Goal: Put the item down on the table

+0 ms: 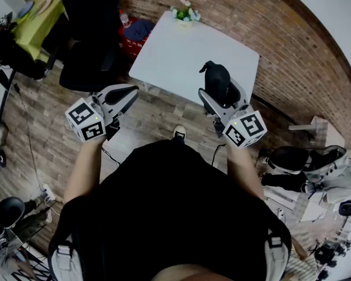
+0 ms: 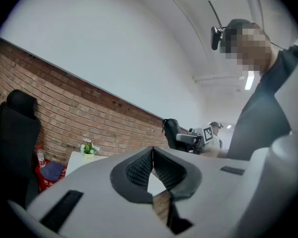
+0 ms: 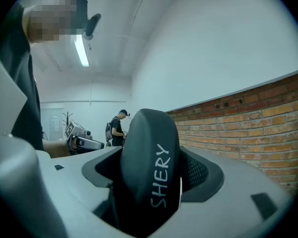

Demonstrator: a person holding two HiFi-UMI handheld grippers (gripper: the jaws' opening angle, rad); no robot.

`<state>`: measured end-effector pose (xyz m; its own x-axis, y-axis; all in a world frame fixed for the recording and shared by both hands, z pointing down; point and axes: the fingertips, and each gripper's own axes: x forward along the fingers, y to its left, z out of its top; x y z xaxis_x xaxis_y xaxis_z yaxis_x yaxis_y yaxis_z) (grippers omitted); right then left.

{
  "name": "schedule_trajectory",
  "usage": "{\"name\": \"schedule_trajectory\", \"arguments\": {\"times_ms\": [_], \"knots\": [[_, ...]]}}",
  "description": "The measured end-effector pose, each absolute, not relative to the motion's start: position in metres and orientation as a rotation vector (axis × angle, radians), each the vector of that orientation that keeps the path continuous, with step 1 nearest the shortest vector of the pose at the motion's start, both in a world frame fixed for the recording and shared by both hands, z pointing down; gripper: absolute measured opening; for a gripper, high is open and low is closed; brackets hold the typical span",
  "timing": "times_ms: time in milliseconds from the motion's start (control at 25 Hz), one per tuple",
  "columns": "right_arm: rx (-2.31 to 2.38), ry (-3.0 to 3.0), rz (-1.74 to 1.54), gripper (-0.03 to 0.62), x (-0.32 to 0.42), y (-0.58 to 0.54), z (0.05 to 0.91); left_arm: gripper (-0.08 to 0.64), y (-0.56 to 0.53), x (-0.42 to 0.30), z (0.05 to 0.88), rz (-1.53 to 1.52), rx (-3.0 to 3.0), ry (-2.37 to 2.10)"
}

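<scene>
Head view: pot of flowers [image 1: 185, 16] on white table [image 1: 181, 63].

Black rounded item [image 3: 150, 162] lettered SHERY, held upright off the table [image 1: 164, 57].

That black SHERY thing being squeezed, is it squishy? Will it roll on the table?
Probably hard: the black item holds its smooth domed shape between the jaws. Its matte skin likely isn't very slippery. Being rounded, it might rock or tip on the white table if stood on end.
</scene>
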<state>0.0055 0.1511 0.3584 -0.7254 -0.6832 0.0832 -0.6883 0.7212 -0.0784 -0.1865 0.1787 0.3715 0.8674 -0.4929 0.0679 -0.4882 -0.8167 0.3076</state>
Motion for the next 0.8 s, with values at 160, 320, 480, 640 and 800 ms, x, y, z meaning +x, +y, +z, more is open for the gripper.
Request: {"name": "schedule_trajectory", "arguments": {"times_ms": [160,320,480,640,800], "knots": [[1.149,-2.871,0.185,0.348,-0.003,0.160,0.358,0.012,0.185,-0.197,0.367,-0.027,2.729,-0.732],[1.158,-2.864,0.172,0.348,-0.001,0.168,0.357,0.012,0.192,-0.203,0.368,-0.035,2.726,-0.746],[1.181,-2.850,0.160,0.349,0.003,0.175,0.358,0.013,0.202,-0.205,0.369,-0.040,2.725,-0.744],[1.219,-2.853,0.162,0.348,0.004,0.185,0.358,0.012,0.209,-0.207,0.366,-0.036,2.744,-0.734],[1.307,-2.821,0.207,0.348,0.019,0.188,0.363,0.013,0.213,-0.205,0.363,-0.041,2.758,-0.723]]}}
